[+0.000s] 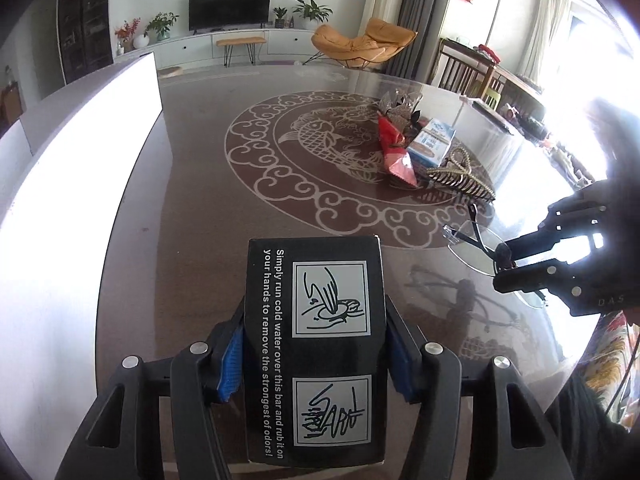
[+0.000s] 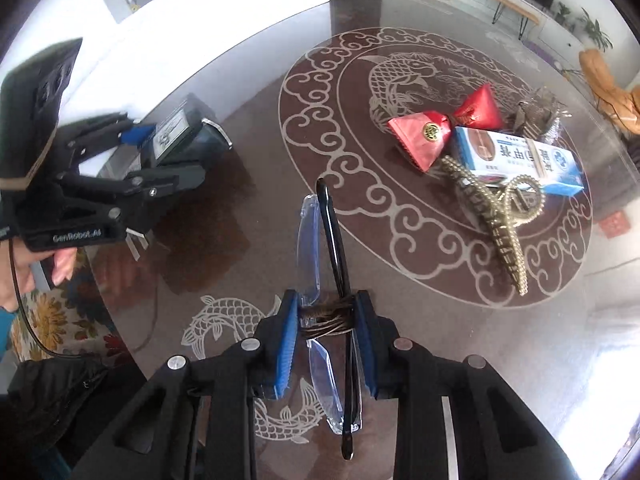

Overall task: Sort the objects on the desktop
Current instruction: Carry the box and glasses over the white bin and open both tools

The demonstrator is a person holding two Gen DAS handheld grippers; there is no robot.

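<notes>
While both hands are already loaded, the relation that matters is that the unsorted pile lies ahead of the right gripper (image 2: 326, 344) and to the right of the left gripper (image 1: 314, 354), so the right is the nearer. Across the glass worktop (image 1: 200, 184) the black box (image 1: 316, 352) sits upright in the left gripper, long axis running along the fingers (image 1: 230, 360), which are closed on its two sides. The folded glasses (image 2: 332, 308) are clamped edge-on by the right fingers (image 2: 286, 344) at a dark band, long axis also pointing forward. The pile holds a blue-and-white carton (image 2: 516, 156), a red pouch (image 2: 424, 140) and a beaded hair claw (image 2: 496, 216), touching one another. Only the right view shows the claw's full length; only the left view shows the box's printed face.
</notes>
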